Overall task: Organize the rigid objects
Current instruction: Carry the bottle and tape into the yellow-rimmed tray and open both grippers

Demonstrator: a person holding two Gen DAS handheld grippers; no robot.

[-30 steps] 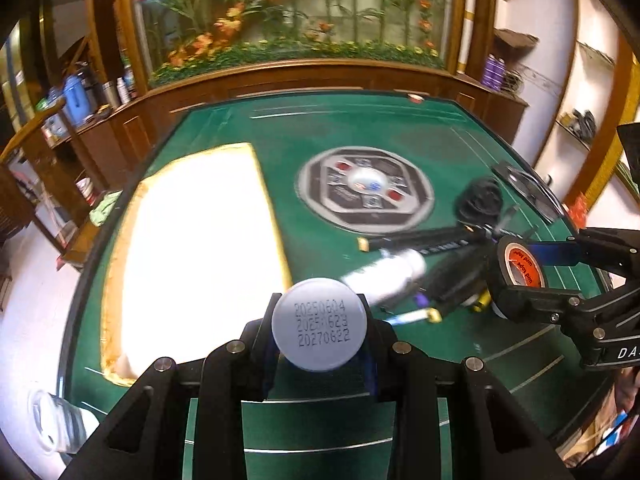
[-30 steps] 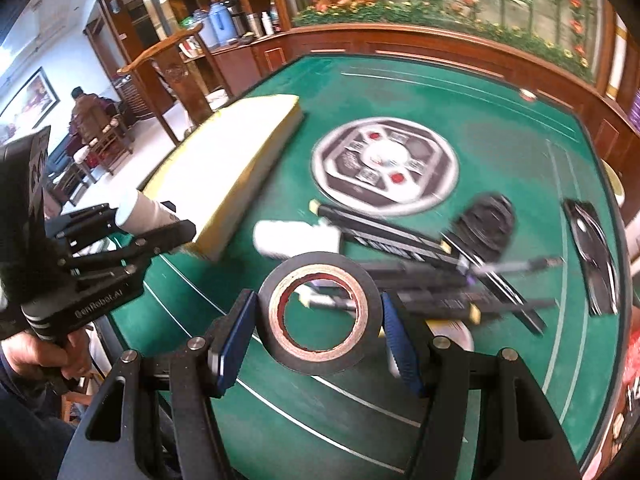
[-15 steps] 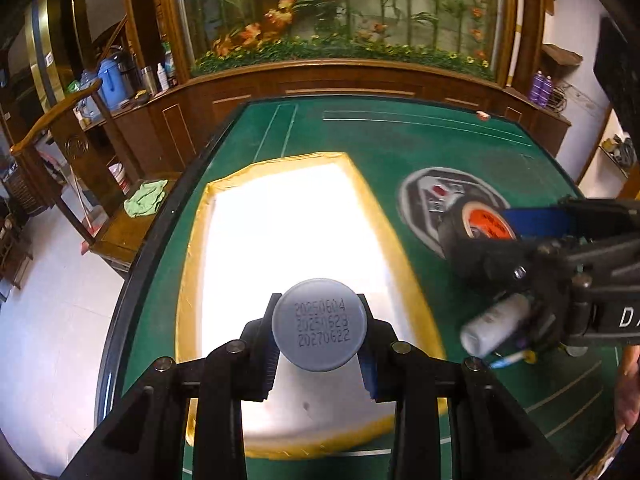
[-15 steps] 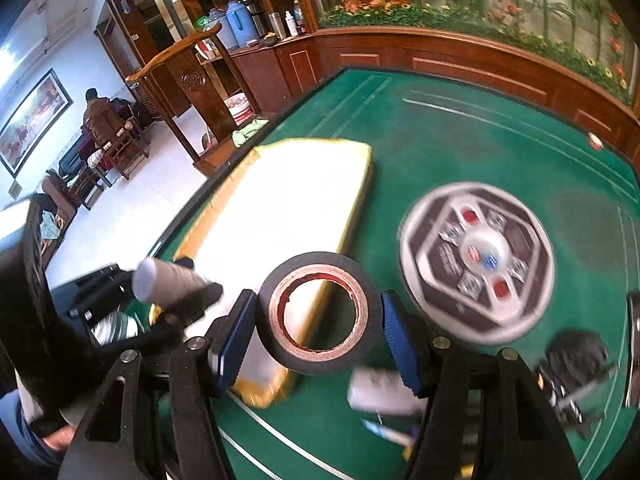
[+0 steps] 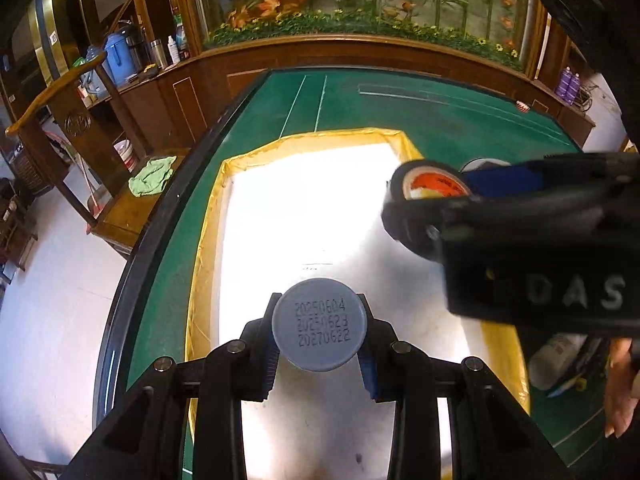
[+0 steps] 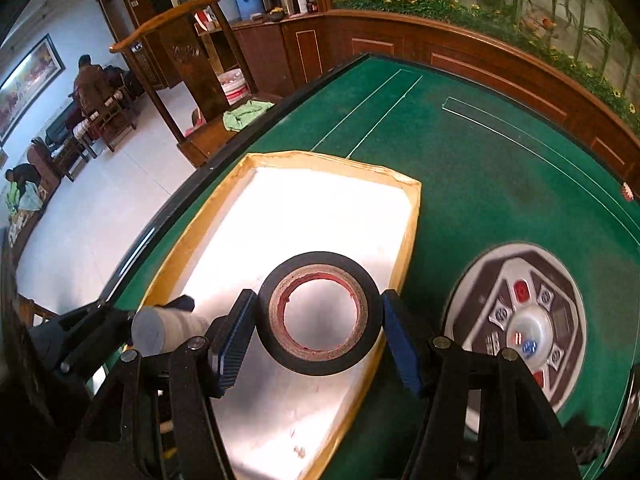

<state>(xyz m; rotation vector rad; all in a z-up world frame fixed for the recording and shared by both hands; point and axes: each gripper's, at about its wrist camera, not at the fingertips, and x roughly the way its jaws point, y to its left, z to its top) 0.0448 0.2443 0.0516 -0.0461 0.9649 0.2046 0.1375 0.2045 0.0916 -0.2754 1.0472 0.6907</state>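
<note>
My left gripper (image 5: 319,340) is shut on a small grey bottle (image 5: 319,325) whose round base with printed dates faces the camera. It hangs over the near part of a shallow yellow-edged tray (image 5: 208,236) with a bright silver floor. My right gripper (image 6: 318,322) is shut on a roll of black tape (image 6: 318,312) above the tray's right side (image 6: 404,240). The tape roll (image 5: 430,184) and right gripper also show in the left wrist view, and the bottle (image 6: 166,328) in the right wrist view.
The tray lies on a green felt table (image 6: 480,168) near its left edge. A round grey control panel (image 6: 520,320) sits in the table's middle. A white bottle and pens (image 5: 560,364) lie right of the tray. A wooden side stand (image 5: 128,208) is left of the table.
Both grippers have moved left from the pile of items to over the tray, each still holding its object. The right gripper has come closer to the left one.
</note>
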